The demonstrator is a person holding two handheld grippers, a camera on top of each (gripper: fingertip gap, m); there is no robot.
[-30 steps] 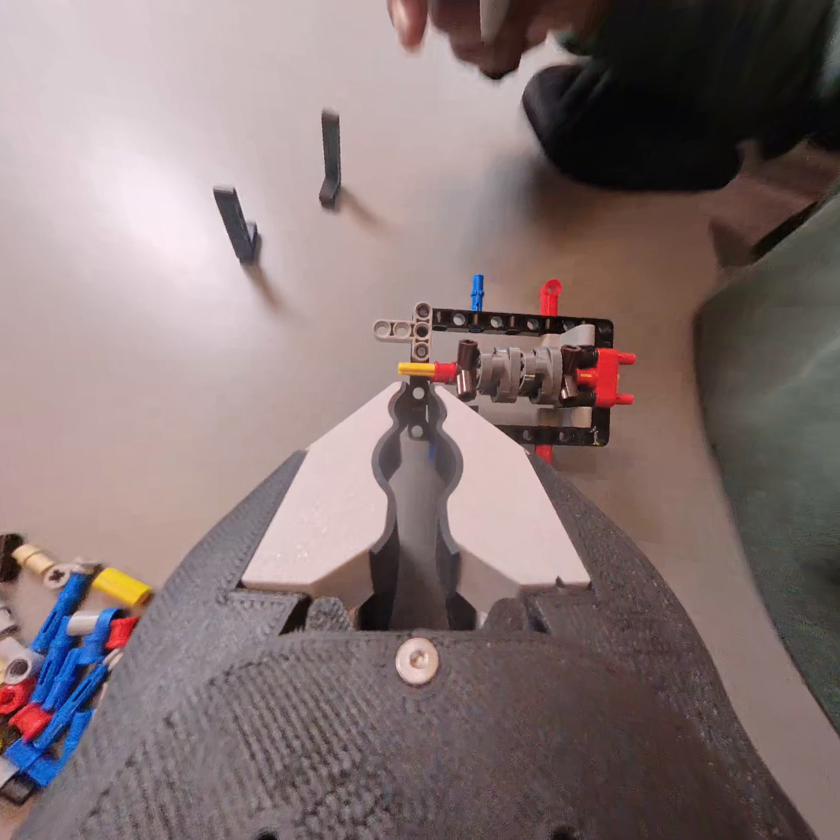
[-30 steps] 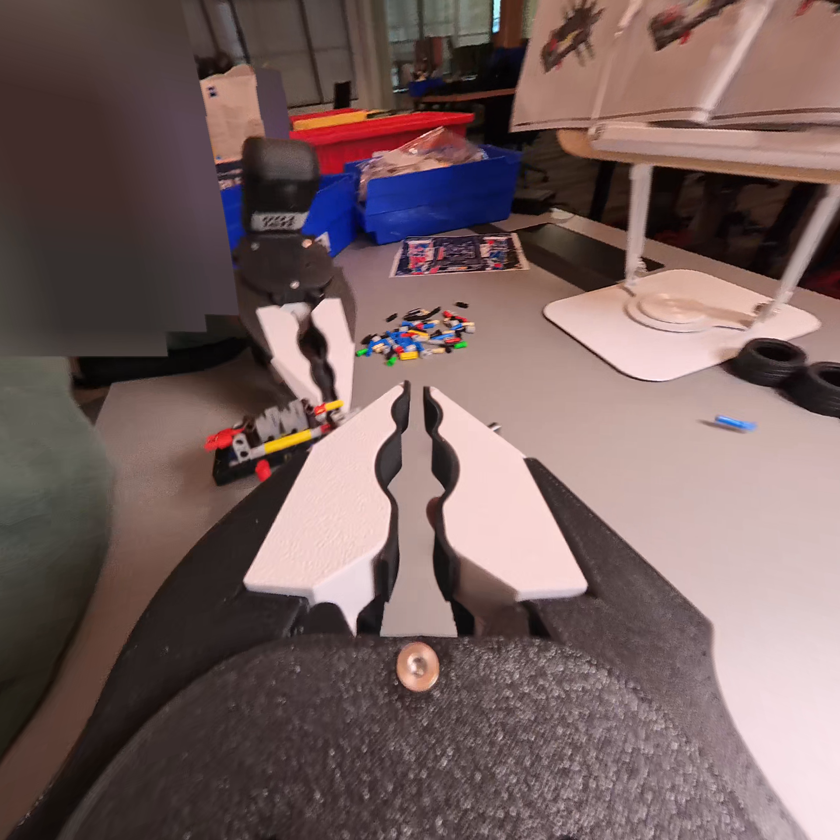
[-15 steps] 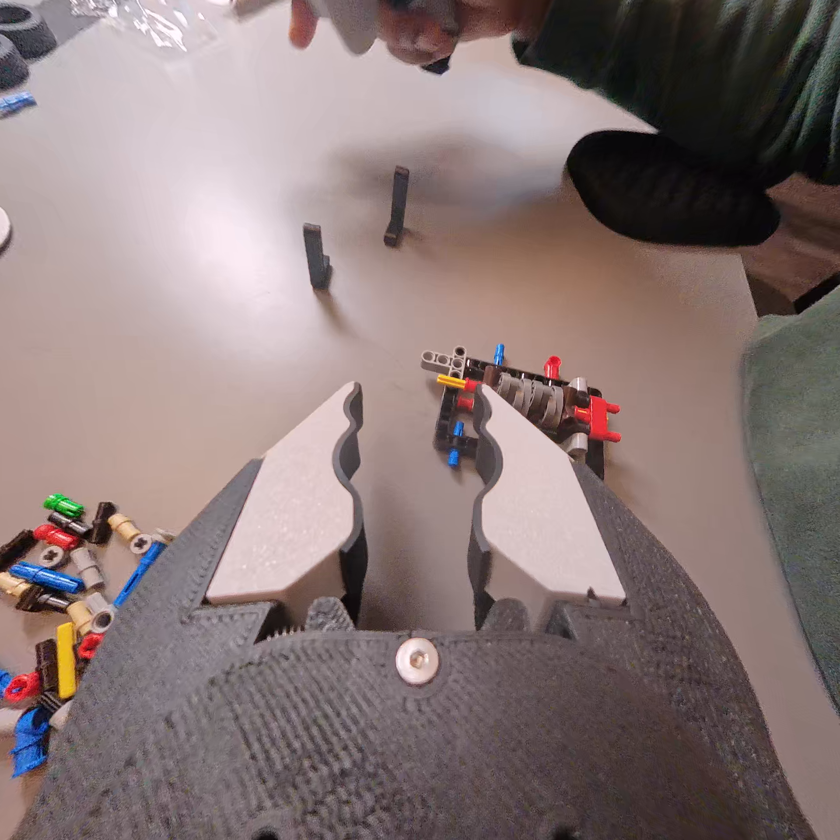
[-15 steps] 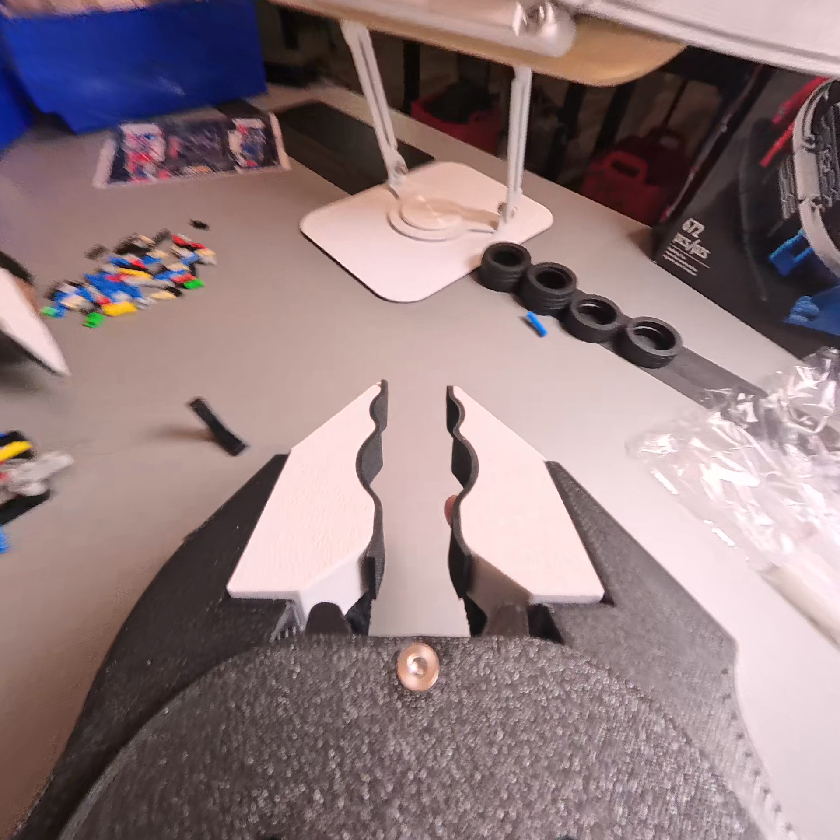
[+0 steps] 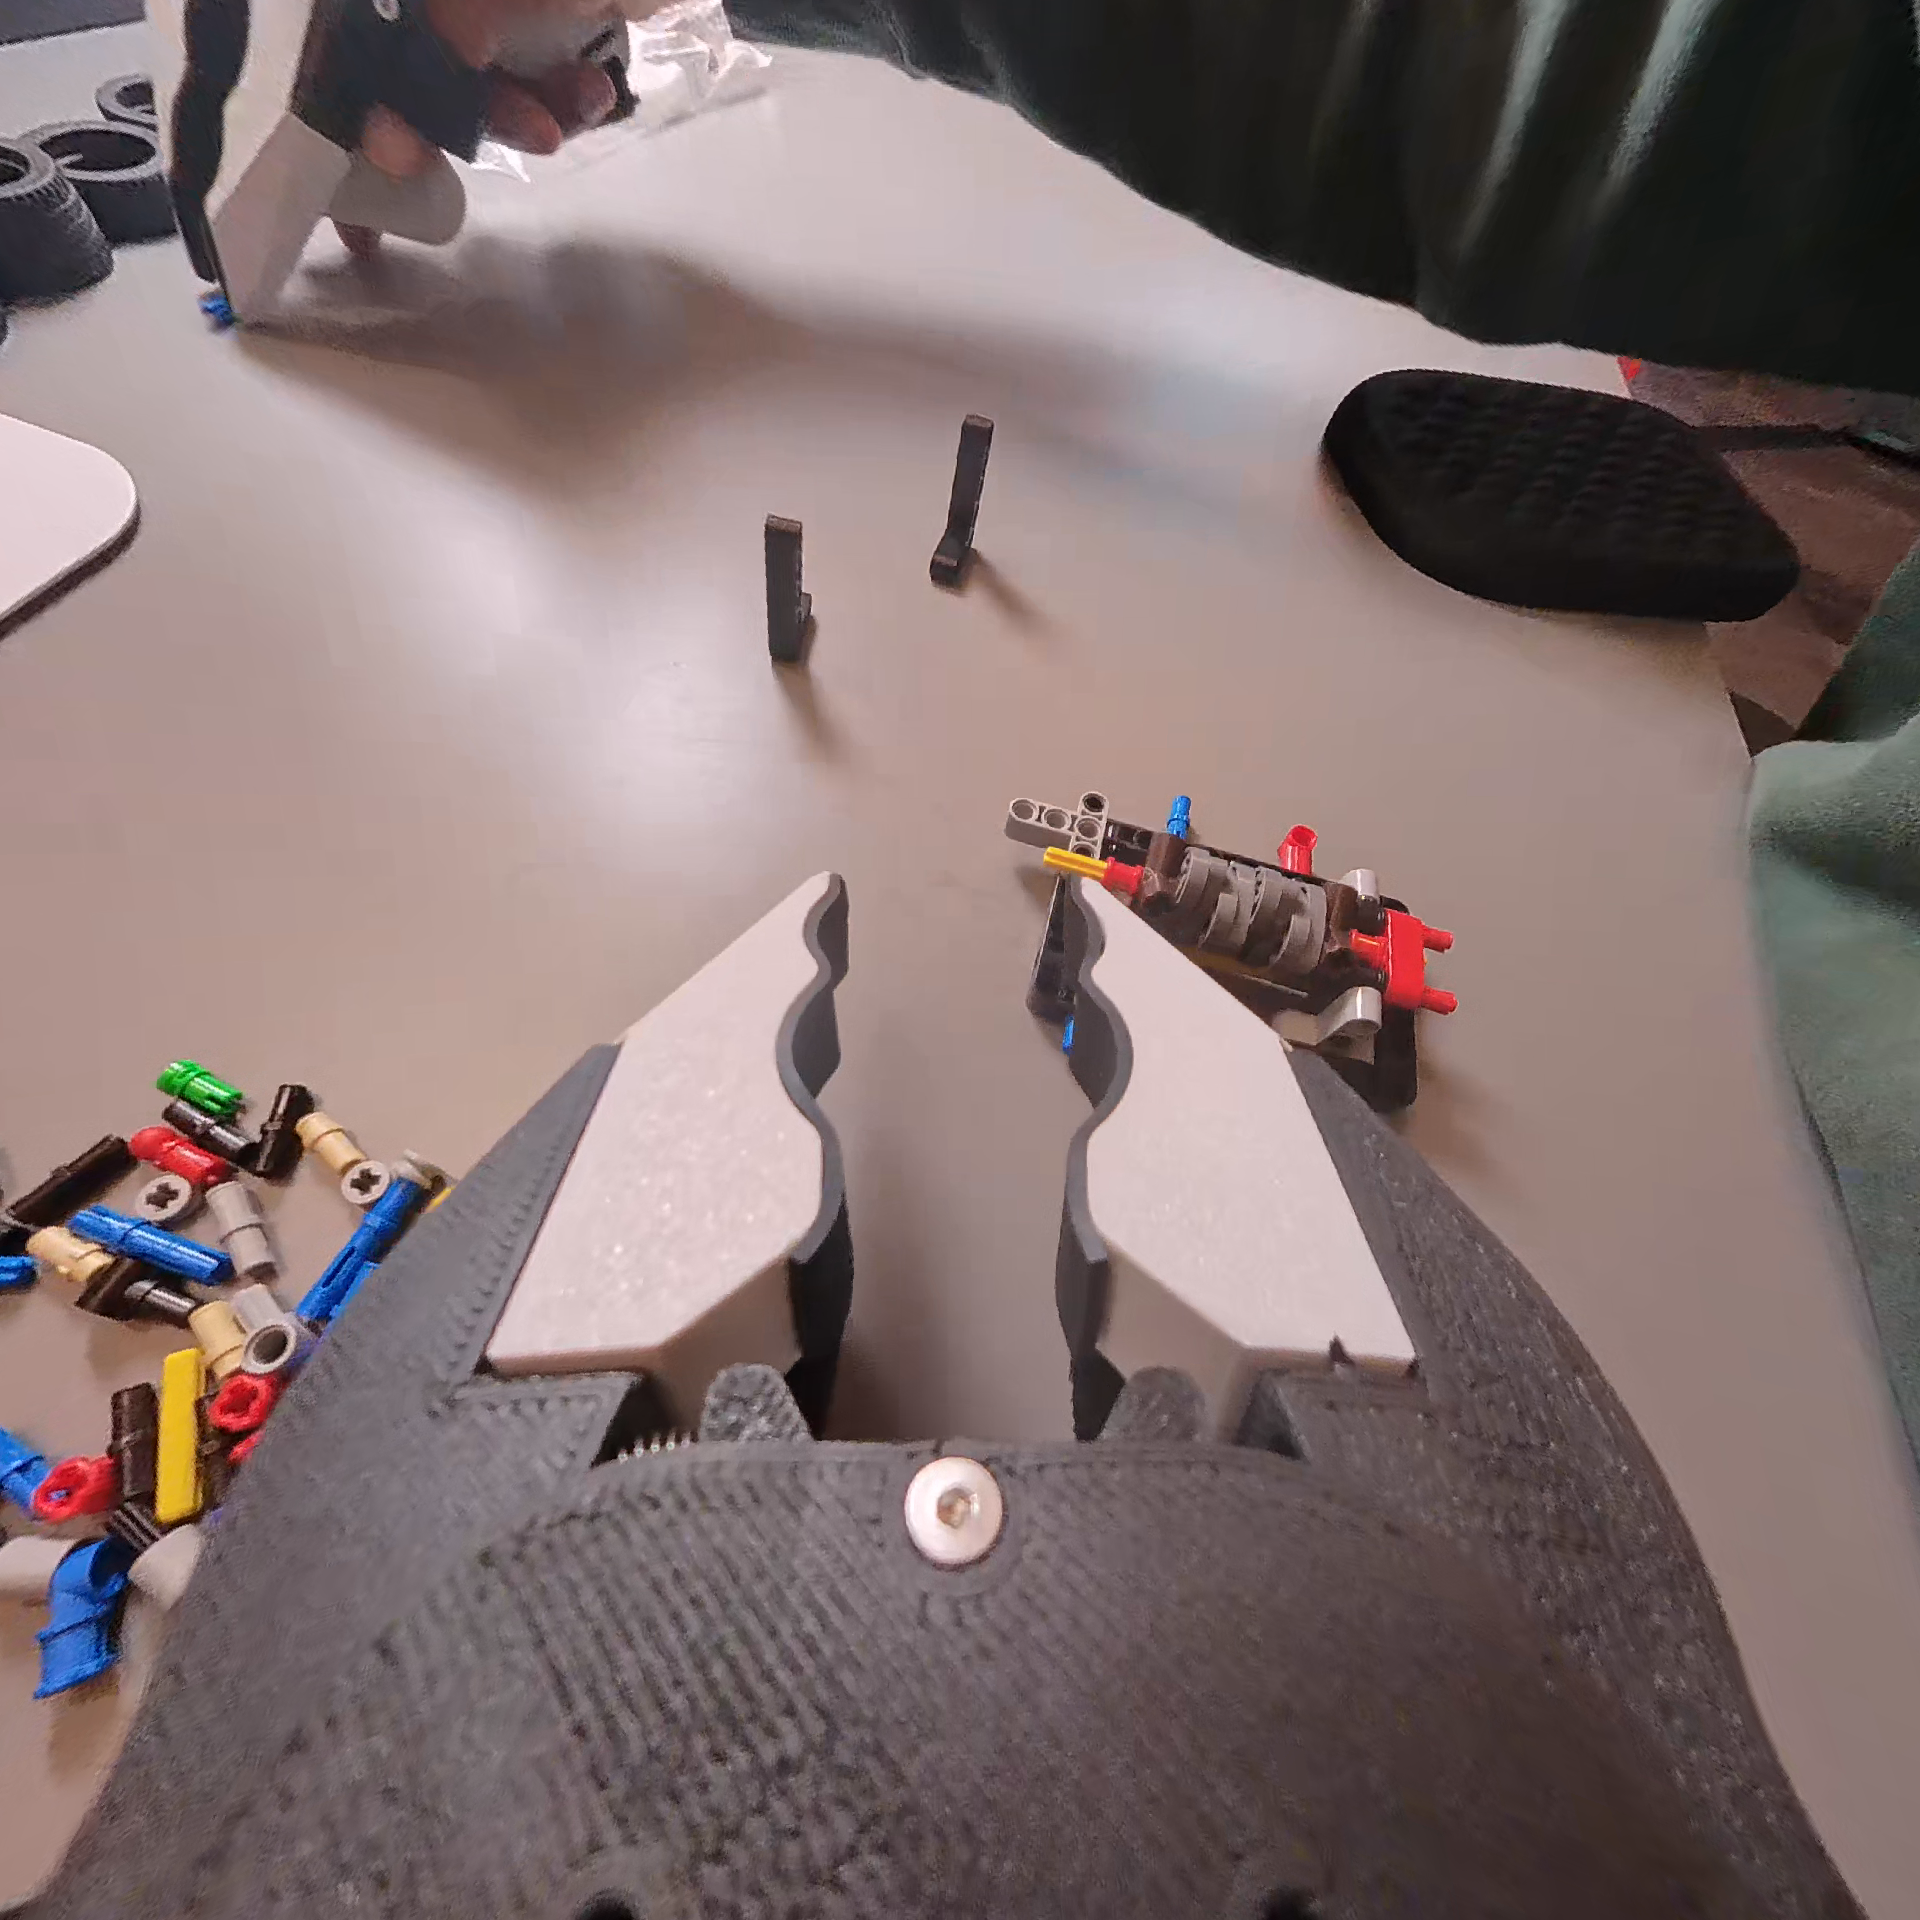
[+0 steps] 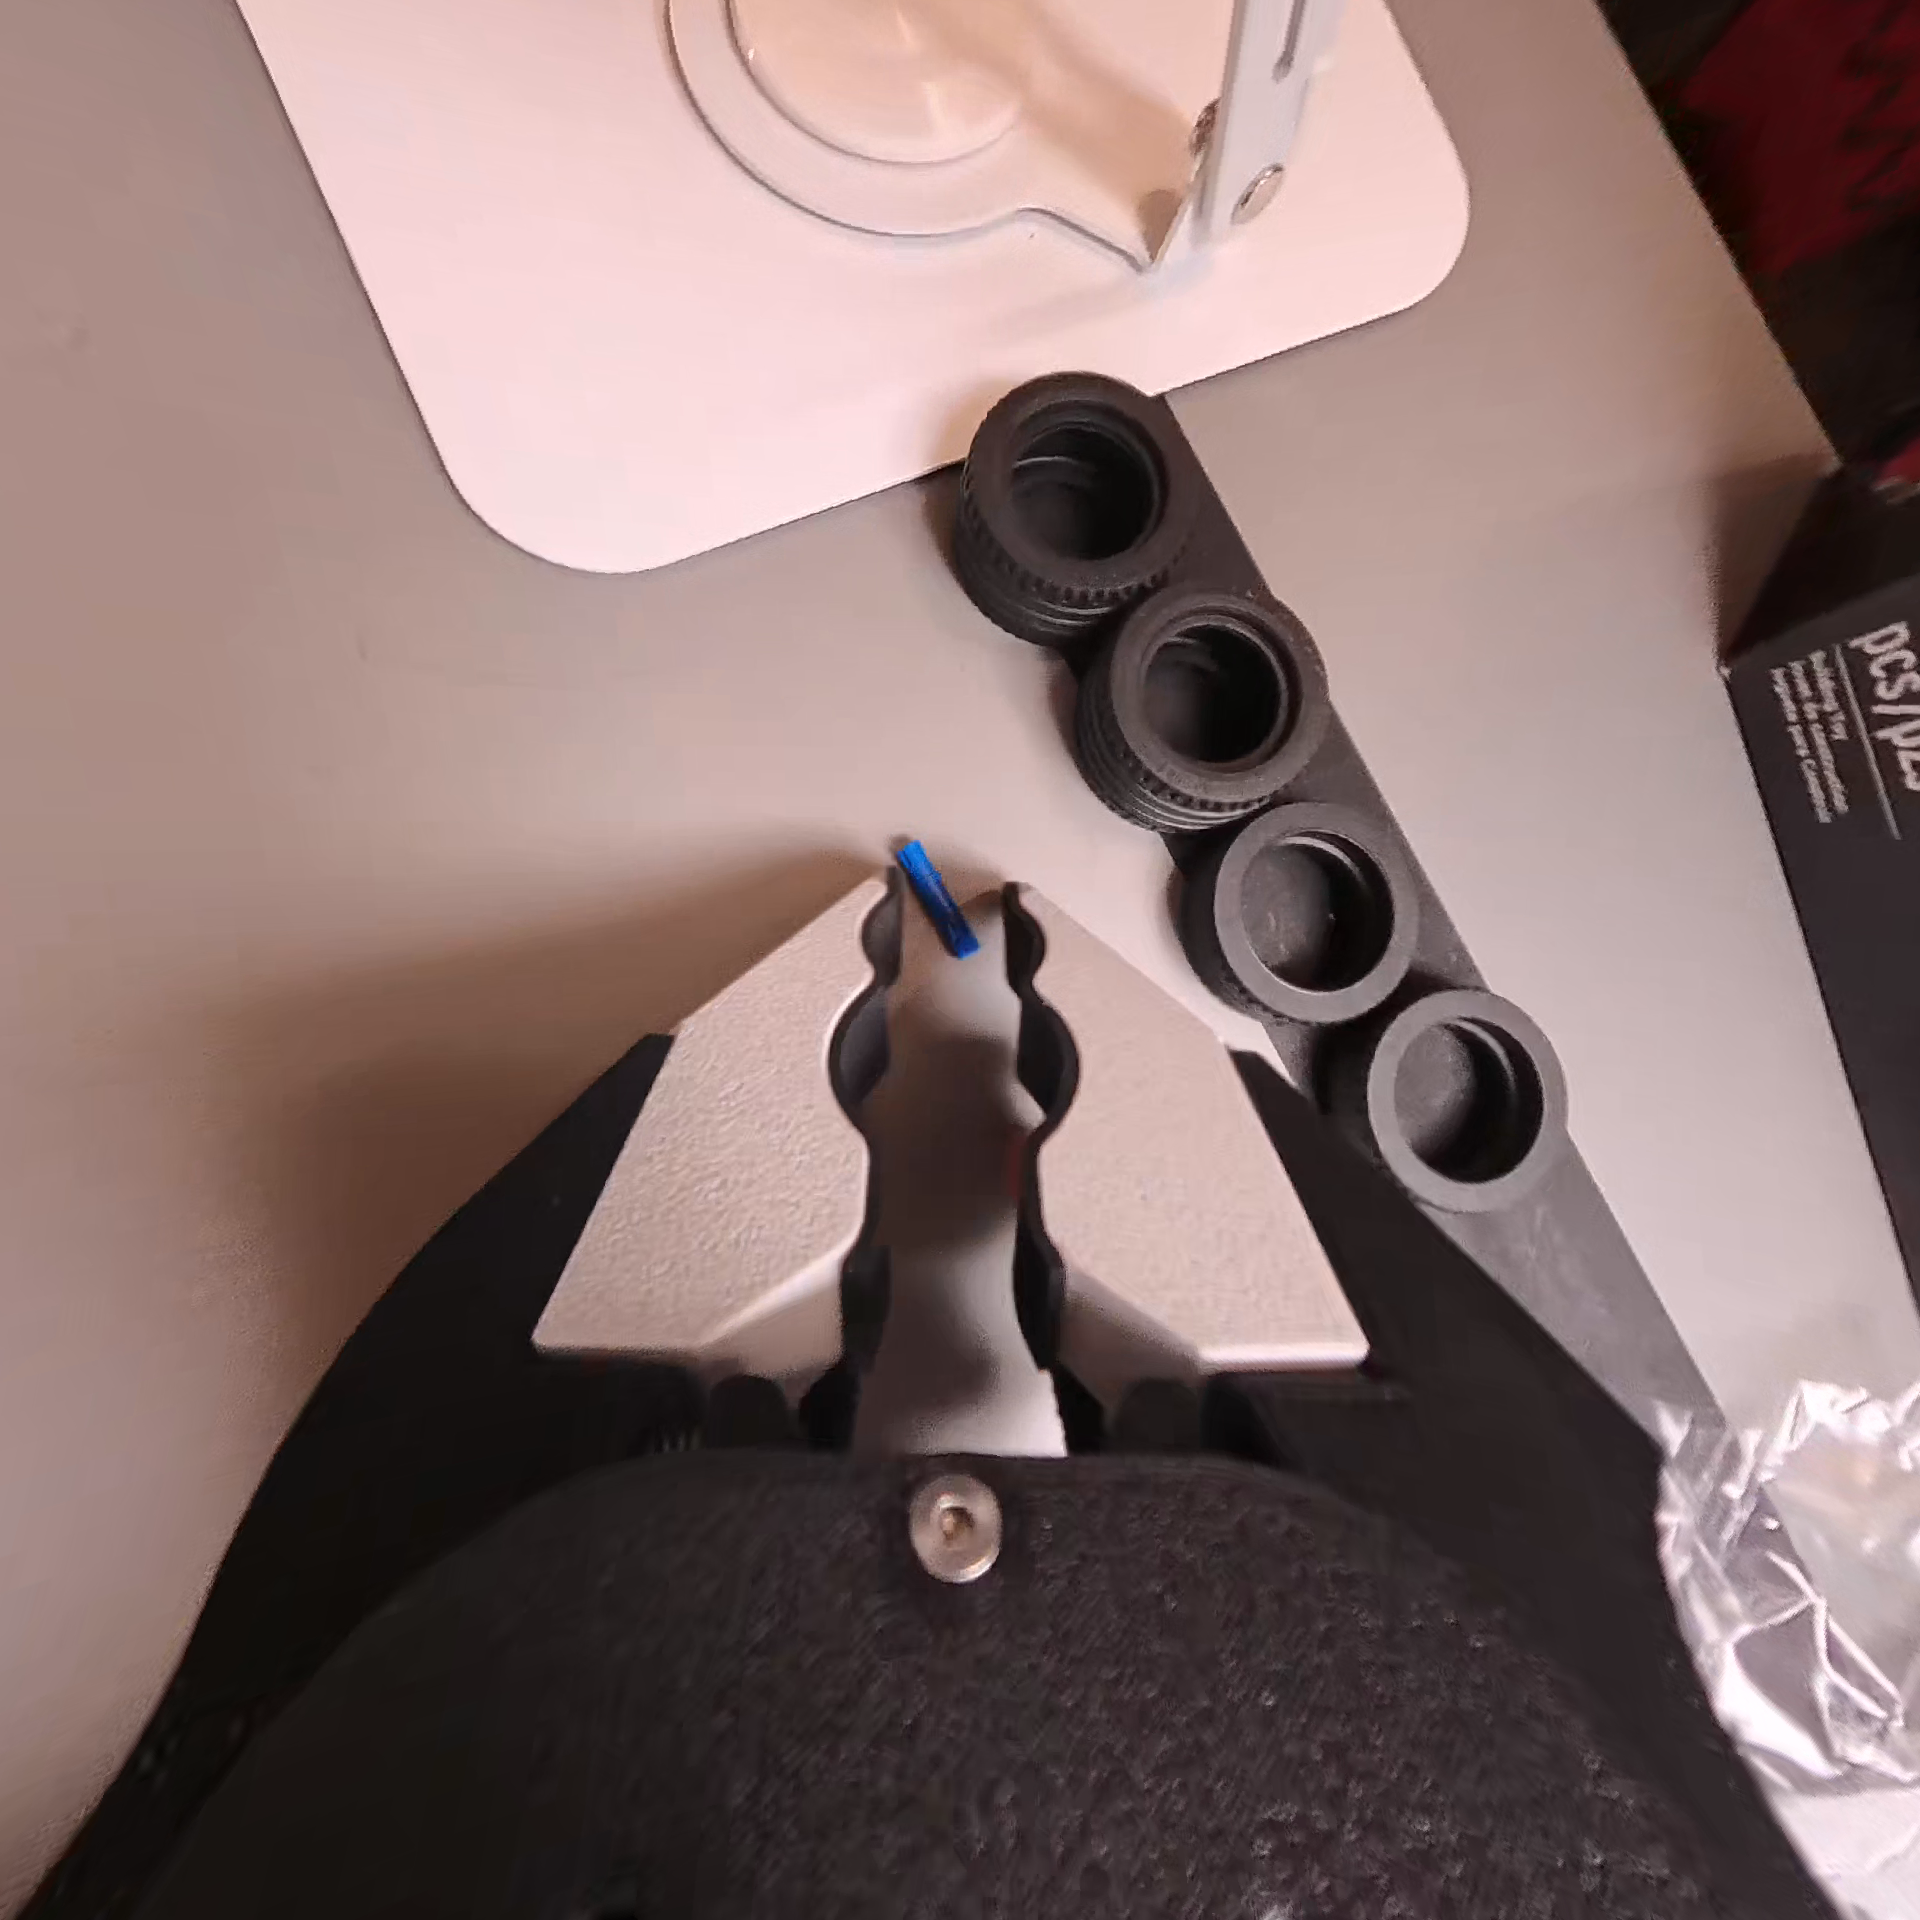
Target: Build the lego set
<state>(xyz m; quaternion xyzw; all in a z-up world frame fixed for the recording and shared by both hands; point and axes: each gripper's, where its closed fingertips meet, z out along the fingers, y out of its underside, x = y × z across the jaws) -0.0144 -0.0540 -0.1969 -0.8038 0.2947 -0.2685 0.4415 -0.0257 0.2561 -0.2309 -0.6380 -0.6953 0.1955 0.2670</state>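
The partly built lego frame, black with grey gears and red, yellow and blue pins, lies on the table just right of my left gripper. That gripper is open and empty, its right finger partly covering the frame. My right gripper points down at the table, open, with a small blue pin lying between its fingertips. The right gripper also shows far left in the left wrist view, tips down over the blue pin.
A pile of loose lego pieces lies at the left. Two black L-shaped beams stand mid-table. Several black tyres sit in a row beside a white stand base. A dark box and clear plastic bag are at right. One gripper's finger ends stand about 30 centimetres off the other's.
My left gripper let go of the frame, opened and drew back to the left. My right gripper swung away from the frame to the tyres and came down over the blue pin.
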